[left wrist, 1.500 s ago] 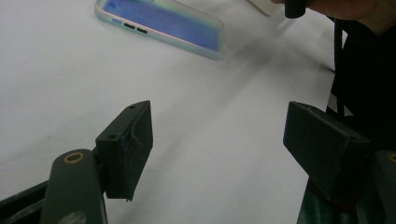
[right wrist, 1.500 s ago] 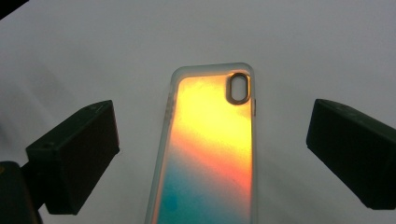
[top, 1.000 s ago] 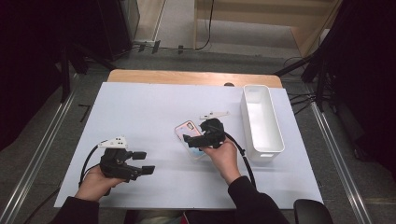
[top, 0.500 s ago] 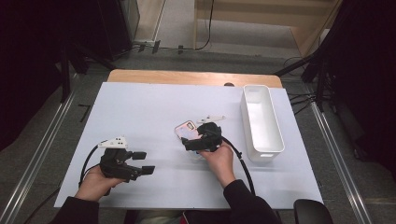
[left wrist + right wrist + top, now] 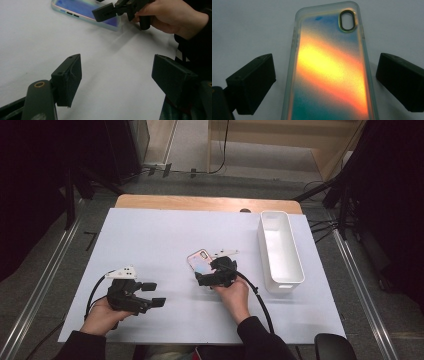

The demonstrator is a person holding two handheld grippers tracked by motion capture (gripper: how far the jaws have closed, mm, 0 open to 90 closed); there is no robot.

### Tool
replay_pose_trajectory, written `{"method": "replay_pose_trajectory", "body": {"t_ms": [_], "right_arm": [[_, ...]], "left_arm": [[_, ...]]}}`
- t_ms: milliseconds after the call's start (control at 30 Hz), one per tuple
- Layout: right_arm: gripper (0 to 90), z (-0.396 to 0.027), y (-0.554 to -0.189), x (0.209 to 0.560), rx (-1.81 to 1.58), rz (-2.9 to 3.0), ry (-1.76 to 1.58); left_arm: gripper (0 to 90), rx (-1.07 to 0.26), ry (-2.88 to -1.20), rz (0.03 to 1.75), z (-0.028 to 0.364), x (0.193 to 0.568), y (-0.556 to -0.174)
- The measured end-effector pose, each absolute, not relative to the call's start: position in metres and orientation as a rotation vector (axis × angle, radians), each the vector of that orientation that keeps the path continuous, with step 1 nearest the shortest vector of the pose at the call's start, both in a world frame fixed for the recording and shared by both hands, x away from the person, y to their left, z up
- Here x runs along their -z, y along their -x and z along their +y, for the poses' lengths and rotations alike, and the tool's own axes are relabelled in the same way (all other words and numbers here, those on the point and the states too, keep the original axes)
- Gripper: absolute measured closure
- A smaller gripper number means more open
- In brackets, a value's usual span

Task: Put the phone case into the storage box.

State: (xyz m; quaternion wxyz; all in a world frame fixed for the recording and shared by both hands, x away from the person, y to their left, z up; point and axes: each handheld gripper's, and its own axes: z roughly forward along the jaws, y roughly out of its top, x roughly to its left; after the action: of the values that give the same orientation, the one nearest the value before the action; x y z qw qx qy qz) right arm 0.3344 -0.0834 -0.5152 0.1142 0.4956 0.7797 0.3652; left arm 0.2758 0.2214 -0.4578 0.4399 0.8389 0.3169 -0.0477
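Now your right hand-held gripper [image 5: 325,82] hangs wide open over the phone case [image 5: 329,70], which lies flat on the tabletop [image 5: 165,235] left of the white bin [image 5: 280,247]. Centre the jaws on its long edges, drop low, then squeeze gently. Your left hand-held gripper [image 5: 120,77] waits open, well left of the bin.

No lettering, brand, number or sign is legible anywhere, neither on the iridescent phone case [image 5: 329,72] between the right hand-held gripper's [image 5: 325,82] jaws nor on the table [image 5: 165,235].
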Motion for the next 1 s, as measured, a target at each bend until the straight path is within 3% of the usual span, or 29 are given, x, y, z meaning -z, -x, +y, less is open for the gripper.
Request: {"method": "replay_pose_trajectory", "body": {"t_ms": [733,1000], "right_arm": [[1.2,-0.07,-0.327,0.52,-0.917,2.306,-1.311],[5.4,-0.071,-0.327,0.52,-0.912,2.291,-1.316]], "left_arm": [[23.8,0.119,-2.084,0.79,0.221,0.458,-0.276],[23.8,0.117,-2.086,0.794,0.221,0.458,-0.275]]}}
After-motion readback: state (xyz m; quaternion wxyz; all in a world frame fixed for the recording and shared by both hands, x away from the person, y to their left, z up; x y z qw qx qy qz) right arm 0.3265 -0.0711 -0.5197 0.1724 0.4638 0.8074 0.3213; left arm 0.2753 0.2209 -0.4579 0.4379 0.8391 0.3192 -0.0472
